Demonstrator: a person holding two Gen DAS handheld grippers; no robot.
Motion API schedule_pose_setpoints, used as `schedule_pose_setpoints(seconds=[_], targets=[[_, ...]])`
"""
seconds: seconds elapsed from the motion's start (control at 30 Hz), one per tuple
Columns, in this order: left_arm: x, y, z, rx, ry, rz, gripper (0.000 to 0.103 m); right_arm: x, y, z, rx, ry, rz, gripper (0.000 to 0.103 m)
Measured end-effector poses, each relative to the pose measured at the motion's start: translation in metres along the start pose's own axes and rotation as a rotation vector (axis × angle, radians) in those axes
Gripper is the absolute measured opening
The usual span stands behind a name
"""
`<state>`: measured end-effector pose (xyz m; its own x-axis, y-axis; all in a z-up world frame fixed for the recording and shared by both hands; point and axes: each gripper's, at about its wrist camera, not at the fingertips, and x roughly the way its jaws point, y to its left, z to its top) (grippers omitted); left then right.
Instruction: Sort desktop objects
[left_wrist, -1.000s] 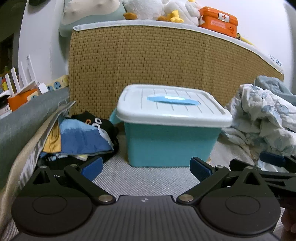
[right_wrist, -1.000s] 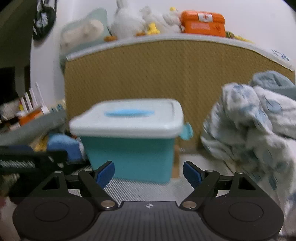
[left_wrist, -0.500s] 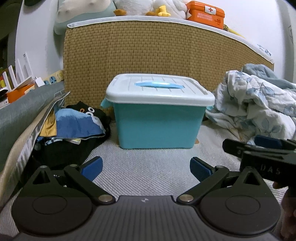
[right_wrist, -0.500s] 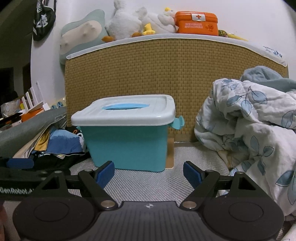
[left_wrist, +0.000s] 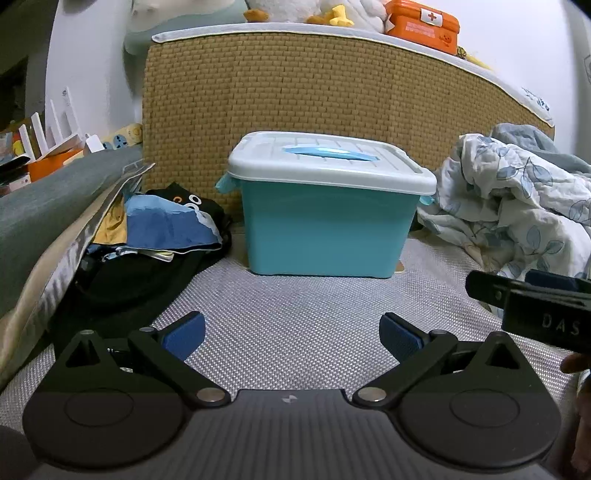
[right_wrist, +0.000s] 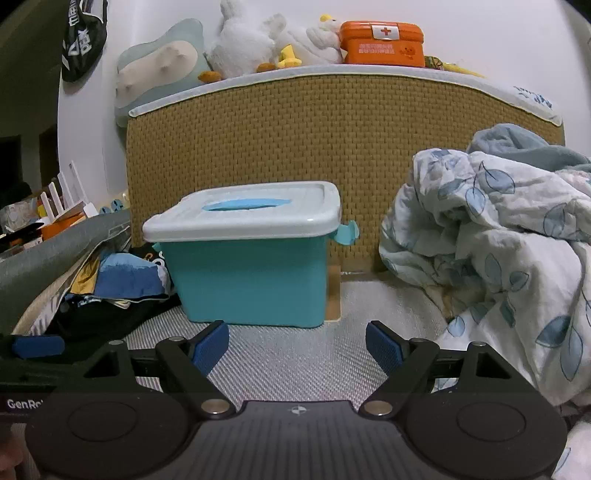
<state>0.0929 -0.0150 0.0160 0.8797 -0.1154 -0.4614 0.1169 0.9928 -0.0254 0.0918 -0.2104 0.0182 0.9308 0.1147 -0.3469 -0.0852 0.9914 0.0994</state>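
Ahead of the lidded teal storage box (left_wrist: 325, 218), left gripper (left_wrist: 291, 334) and right gripper (right_wrist: 297, 341) hover with jaws spread, empty

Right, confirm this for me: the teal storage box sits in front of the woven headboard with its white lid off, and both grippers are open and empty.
One thing is wrong: the white lid is on the teal storage box, closed, as the left wrist view shows. The rest holds: the box sits in front of the woven headboard, and the left gripper and right gripper are both open and empty.
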Motion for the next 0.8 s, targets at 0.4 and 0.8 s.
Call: schedule_pose_setpoints(seconds=[0.4, 0.8], targets=[[-0.008, 0.008, -0.009, -0.02, -0.007, 0.012, 0.103, -0.013, 0.006, -0.013, -0.016, 0.02, -0.02, 0.085], [-0.009, 0.009, -0.011, -0.023, -0.014, 0.005, 0.103, -0.015, 0.008, -0.019, -0.04, 0.02, -0.046, 0.085]])
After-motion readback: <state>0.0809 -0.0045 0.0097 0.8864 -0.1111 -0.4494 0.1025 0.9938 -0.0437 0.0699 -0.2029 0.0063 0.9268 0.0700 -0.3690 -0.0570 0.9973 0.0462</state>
